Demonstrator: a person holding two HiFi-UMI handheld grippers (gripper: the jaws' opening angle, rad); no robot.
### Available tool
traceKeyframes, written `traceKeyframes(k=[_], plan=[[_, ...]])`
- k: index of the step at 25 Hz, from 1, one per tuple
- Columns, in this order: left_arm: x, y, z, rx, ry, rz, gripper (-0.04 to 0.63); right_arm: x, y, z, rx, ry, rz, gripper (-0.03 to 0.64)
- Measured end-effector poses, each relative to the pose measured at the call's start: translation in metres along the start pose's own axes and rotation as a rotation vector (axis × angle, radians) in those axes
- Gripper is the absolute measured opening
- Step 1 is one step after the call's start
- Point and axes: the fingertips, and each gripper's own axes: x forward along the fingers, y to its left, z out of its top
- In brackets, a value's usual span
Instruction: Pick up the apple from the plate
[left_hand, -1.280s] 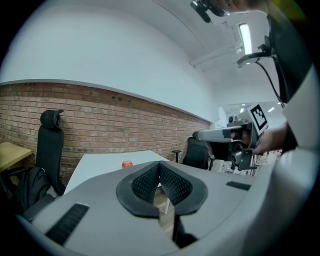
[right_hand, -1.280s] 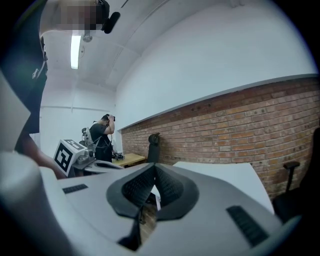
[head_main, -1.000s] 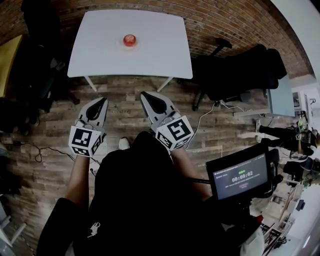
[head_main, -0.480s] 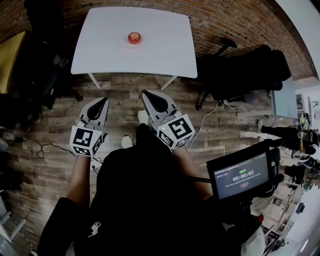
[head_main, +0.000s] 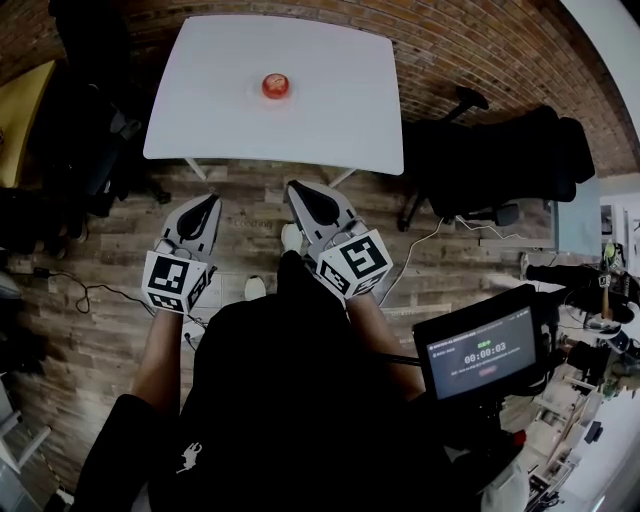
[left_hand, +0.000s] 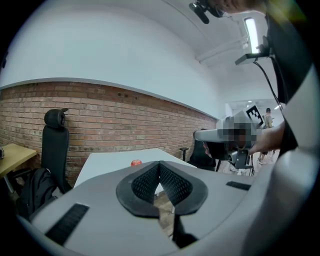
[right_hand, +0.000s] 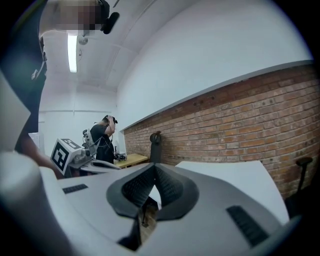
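- The left gripper (head_main: 206, 204) and the right gripper (head_main: 300, 192) hang side by side over the wooden floor (head_main: 450, 260), just short of the near edge of the white table (head_main: 340, 110).
- Both tongs are pinched together at the tips, with nothing between them.
- The apple (head_main: 276, 85) sits on a pale plate (head_main: 291, 96) toward the far middle of the table, well apart from both grippers. Bare tabletop lies all around it.
- Between the grippers and the table edge there is only floor. A black office chair (head_main: 500, 150) stands just off the table's right side, and dark chairs and bags (head_main: 85, 150) crowd its left side. A brick wall (head_main: 450, 40) runs behind.
- A small screen (head_main: 480, 350) sits low at the person's right.
- The left gripper view catches the apple beyond its closed tips, a tall black chair (left_hand: 54, 145) and a backpack (left_hand: 35, 192) by the wall.
- The right gripper view shows the table's bare corner, and a standing person (right_hand: 102, 142) beside a yellow desk (right_hand: 132, 160) farther back. The head view shows neither.
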Motion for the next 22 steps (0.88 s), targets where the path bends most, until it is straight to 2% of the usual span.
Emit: traceKeyframes(k=[22], plan=[[0.108,0.046,0.037,-0.048,0.007,0.066,0.005,0.078,-0.108,0.027,0.005,0.022,0.110,0.003]])
